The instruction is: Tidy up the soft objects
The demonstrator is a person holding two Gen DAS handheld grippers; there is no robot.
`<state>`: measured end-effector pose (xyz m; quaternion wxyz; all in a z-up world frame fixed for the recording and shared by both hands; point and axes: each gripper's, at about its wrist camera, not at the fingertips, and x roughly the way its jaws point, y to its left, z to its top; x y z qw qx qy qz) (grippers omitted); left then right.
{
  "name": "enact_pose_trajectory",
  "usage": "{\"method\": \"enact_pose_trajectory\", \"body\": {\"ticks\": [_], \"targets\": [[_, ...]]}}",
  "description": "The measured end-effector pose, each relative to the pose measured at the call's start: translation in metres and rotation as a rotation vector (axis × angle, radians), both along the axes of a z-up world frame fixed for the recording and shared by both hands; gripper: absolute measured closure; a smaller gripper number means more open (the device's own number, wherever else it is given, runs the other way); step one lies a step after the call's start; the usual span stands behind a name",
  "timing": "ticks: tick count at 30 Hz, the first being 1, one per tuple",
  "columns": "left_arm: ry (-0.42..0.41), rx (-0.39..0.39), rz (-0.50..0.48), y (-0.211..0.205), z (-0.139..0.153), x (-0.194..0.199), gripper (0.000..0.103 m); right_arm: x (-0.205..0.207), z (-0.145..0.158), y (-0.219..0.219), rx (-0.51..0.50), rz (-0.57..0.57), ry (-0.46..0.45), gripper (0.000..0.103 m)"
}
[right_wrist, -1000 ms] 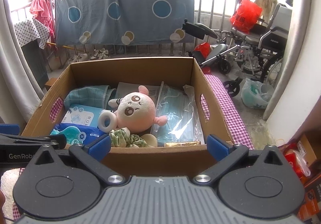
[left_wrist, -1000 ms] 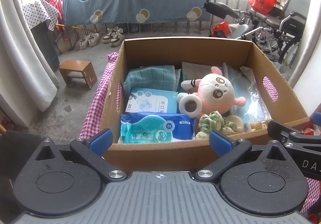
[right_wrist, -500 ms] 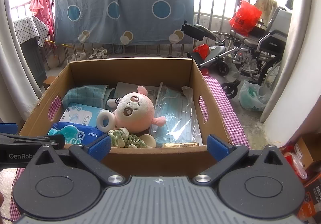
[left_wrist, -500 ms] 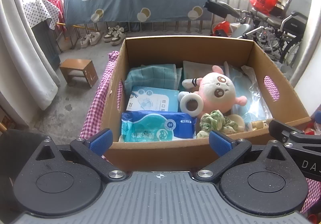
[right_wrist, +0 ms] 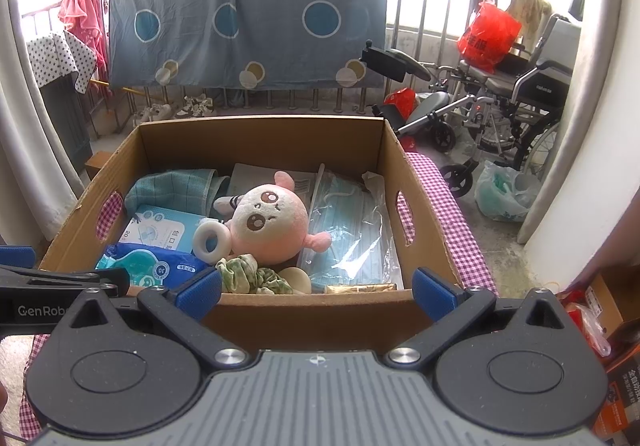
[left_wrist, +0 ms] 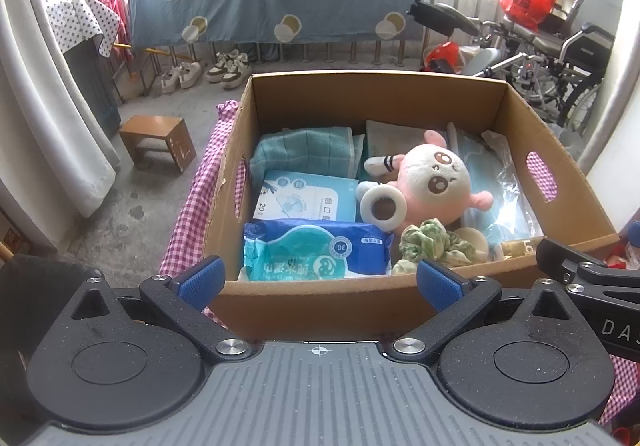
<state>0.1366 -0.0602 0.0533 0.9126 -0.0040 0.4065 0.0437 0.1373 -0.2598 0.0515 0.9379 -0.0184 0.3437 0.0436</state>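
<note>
Left wrist view shows my left gripper [left_wrist: 319, 280] spread wide, empty, before the cardboard box [left_wrist: 320, 302]; my right gripper [right_wrist: 317, 289] likewise. The plush toy [left_wrist: 434, 182] lies mid-box. I'd descend straight over its round head, clearing the scrunchie [left_wrist: 430, 244].

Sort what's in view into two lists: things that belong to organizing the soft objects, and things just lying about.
Job:
cardboard box
pink plush toy
green scrunchie
folded teal cloth
wipes pack
bagged face masks

Lying about:
wheelchair
sneakers
wooden stool
red bag
</note>
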Motion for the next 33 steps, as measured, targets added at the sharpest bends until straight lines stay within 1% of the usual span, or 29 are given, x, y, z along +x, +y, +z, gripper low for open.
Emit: {"method": "enact_pose_trajectory", "body": {"ticks": [33], "targets": [[0.008, -0.004, 0.007, -0.0001, -0.0010, -0.0026, 0.001, -0.0019, 0.0014, -0.0004, -0.001, -0.003, 0.004, 0.000]]}}
